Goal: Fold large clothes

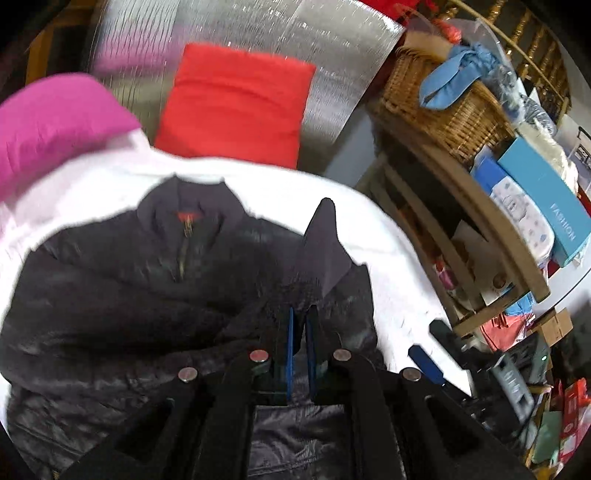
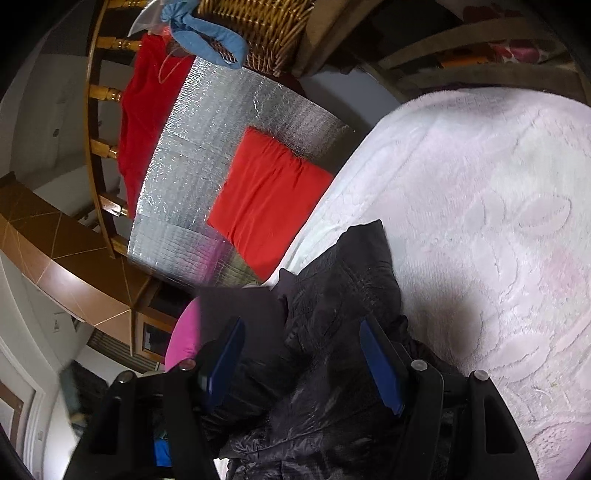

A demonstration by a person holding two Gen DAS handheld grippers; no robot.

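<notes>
A black puffer jacket (image 1: pixel 155 280) lies on a white fluffy blanket (image 1: pixel 280 192), collar away from me, zip closed. My left gripper (image 1: pixel 300 321) is shut on a sleeve (image 1: pixel 325 243) of the jacket, whose end sticks up beyond the fingers. My right gripper (image 2: pixel 301 332) is open, its blue pads on either side of bunched black jacket fabric (image 2: pixel 332 302) over the blanket (image 2: pixel 480 206). The right gripper's blue finger also shows in the left wrist view (image 1: pixel 426 363).
A folded red garment (image 1: pixel 236 103) and a magenta one (image 1: pixel 55 118) lie beyond the jacket on a silver foil mat (image 1: pixel 258 33). A wicker basket (image 1: pixel 443 107) with blue cloth and a cluttered wooden shelf (image 1: pixel 491 229) stand to the right.
</notes>
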